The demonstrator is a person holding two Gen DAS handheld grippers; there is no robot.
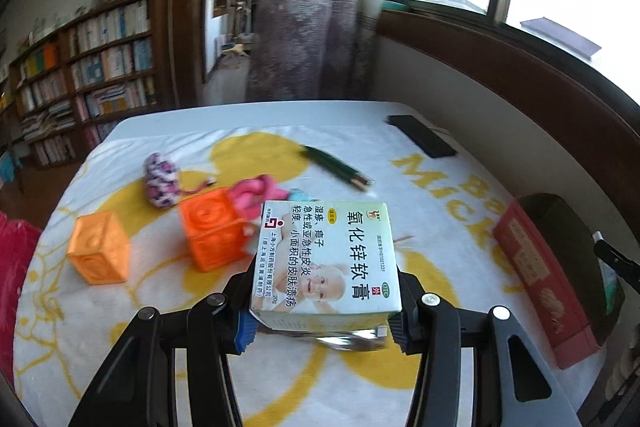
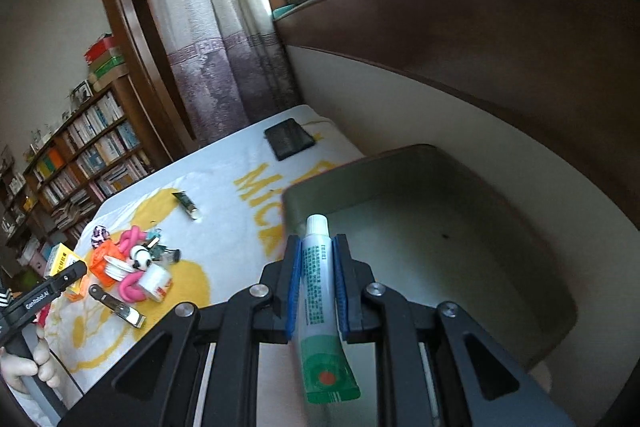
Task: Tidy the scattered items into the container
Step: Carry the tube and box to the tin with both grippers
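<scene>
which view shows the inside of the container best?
Right wrist view. It looks down over the near rim into the container, showing its floor and far wall beyond the tube in the right gripper. The left wrist view shows only its red outer side and dark upper edge, cut off at the right.

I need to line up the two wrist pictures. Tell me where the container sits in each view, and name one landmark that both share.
Left wrist view: the container sits at the right edge, its red side wall facing the camera.
Right wrist view: the container fills the centre right, its inside showing just past the tube in the right gripper.
Shared landmark: the black wallet at the far side of the table.
</scene>
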